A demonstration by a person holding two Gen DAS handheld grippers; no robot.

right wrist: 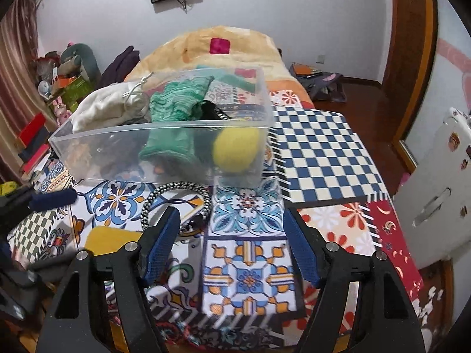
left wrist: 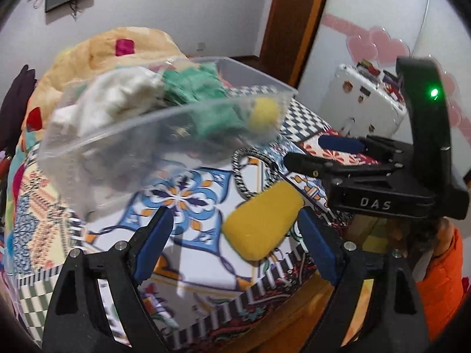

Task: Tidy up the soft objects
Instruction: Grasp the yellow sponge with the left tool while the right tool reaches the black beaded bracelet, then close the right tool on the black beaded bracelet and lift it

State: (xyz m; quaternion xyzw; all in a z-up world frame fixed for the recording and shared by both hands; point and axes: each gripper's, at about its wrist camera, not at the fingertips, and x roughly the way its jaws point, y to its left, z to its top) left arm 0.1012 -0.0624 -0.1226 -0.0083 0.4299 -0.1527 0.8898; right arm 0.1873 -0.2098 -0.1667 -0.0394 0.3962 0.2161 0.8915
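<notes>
A clear plastic bin stands on the patterned table and holds a white cloth, a green knit piece and a yellow ball. A yellow sponge lies on the table near the front edge, between my left gripper's open fingers. A black-and-white braided ring lies in front of the bin. My right gripper is open and empty, above the table tiles.
A patterned cloth covers the table. A bed with an orange blanket lies behind the bin. A white case stands to the right. Clutter sits on the left floor.
</notes>
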